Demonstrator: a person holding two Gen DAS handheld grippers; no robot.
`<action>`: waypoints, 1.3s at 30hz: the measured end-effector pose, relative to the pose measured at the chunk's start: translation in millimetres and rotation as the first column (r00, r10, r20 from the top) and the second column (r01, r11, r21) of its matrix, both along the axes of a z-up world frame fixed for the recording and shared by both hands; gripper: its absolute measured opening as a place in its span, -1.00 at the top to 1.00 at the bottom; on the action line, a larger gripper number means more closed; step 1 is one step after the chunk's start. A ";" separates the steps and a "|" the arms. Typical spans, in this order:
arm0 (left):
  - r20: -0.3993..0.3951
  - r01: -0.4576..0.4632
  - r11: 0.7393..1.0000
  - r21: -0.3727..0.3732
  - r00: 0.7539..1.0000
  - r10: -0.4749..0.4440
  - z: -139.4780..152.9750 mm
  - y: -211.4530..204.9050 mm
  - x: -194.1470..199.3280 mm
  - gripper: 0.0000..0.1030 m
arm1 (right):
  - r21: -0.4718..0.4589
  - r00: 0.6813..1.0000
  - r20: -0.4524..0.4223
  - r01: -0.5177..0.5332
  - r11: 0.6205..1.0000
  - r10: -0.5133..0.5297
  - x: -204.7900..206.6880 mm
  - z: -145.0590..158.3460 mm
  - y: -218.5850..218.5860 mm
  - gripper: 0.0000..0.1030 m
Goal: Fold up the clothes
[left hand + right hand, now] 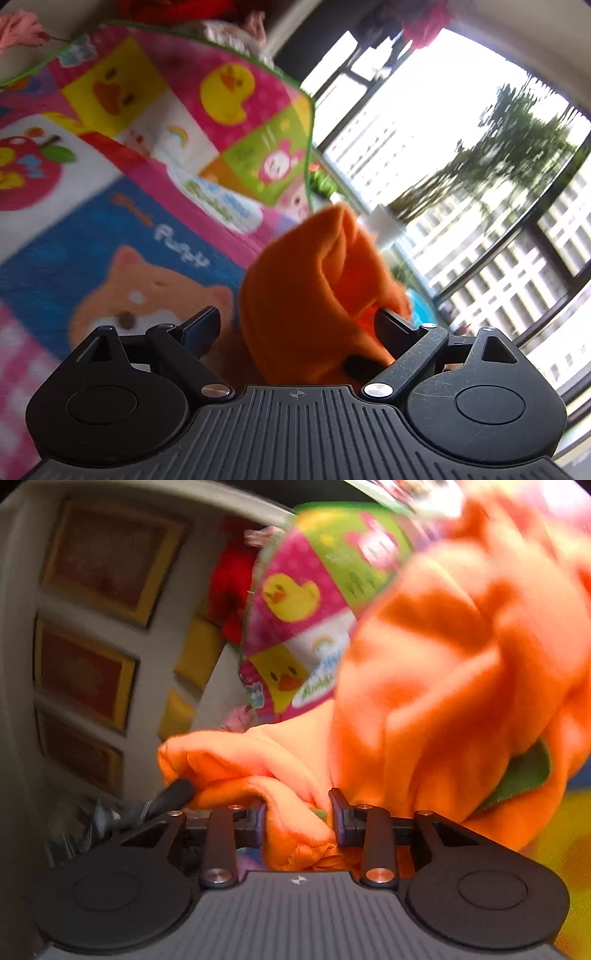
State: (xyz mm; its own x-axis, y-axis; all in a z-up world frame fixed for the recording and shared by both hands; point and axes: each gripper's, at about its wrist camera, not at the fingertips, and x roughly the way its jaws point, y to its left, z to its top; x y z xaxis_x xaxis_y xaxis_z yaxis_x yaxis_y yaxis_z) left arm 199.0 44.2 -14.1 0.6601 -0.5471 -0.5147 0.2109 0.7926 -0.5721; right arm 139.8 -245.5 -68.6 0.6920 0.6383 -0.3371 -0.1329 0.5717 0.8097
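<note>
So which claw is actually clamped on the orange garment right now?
The right claw: its fingers pinch a bunched fold of the orange fleece garment. The left claw stands open, cloth merely draped against one finger.

Orange garment (443,672) blurred, cut off at right edge; play mat (110,184) print smeared.

Home, cartoon play mat (122,155), balcony window (461,155)

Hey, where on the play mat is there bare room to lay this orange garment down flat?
The play mat lies bare across the blue cat panel and the duck squares, left of the orange garment. It gets crowded at the mat's far edge, where red and pink clothes pile up. Near the right claw, bunched orange cloth hides the mat.
</note>
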 end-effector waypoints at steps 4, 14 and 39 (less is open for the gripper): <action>-0.046 0.016 0.997 0.077 0.999 -0.012 -5.1 -27.1 17.4 -0.38 | -0.476 0.955 0.283 0.065 0.877 0.083 -31.7 27.9 39.2 -0.03; -0.072 0.011 0.997 0.072 0.997 -0.005 -3.6 -18.6 16.4 -0.31 | -0.918 0.791 0.347 0.178 0.354 0.504 -38.2 13.4 136.4 -0.54; 0.217 -0.266 0.963 0.031 0.943 0.253 92.2 105.3 -54.5 -0.91 | -0.343 0.921 0.312 -0.121 0.931 0.234 6.9 99.1 111.3 0.44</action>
State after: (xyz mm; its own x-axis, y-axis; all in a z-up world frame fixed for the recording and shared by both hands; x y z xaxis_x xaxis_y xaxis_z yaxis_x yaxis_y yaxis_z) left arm 144.5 149.5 78.1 0.8715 -0.3151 -0.3758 0.1032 0.8669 -0.4877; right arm 146.8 -134.3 30.5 0.6853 0.6628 -0.3017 -0.4919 0.7268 0.4795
